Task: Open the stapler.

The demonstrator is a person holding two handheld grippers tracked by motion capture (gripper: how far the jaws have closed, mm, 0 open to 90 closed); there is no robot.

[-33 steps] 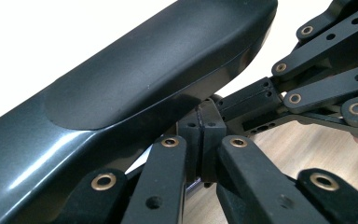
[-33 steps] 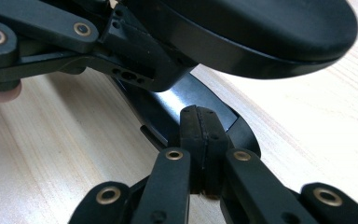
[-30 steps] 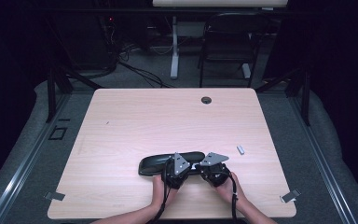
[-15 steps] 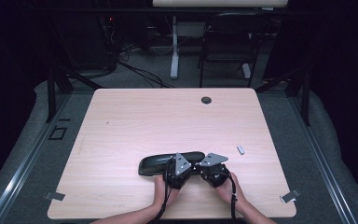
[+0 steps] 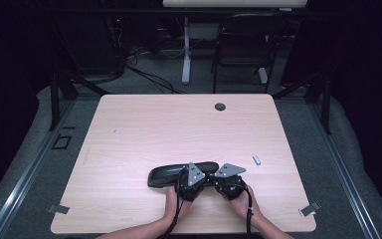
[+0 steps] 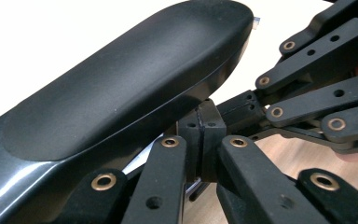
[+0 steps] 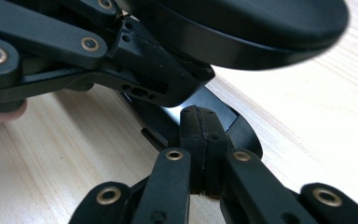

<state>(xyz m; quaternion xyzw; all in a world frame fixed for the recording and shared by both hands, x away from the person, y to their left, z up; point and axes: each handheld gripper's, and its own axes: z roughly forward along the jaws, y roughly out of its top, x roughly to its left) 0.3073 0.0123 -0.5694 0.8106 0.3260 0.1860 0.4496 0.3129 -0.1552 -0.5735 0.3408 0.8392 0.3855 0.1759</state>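
A long black hard case (image 5: 171,175) lies near the front edge of the wooden table (image 5: 179,129). Both grippers meet at its right end, each held in a hand. In the left gripper view the case's rounded lid (image 6: 121,88) looms over my left gripper (image 6: 200,140), whose jaws are shut pad to pad beneath it. The right gripper's fingertips (image 6: 242,105) come in from the right and nearly touch mine. In the right gripper view my right gripper (image 7: 200,137) is also shut, tips over a dark glossy part of the case (image 7: 223,121), under the lid (image 7: 242,28). I see nothing between either pair of pads.
A small white piece (image 5: 256,160) lies to the right of the grippers. A round cable hole (image 5: 220,106) sits near the table's far edge. Metal clips (image 5: 309,209) stick out at the front corners. A chair (image 5: 243,45) and cables stand beyond the table.
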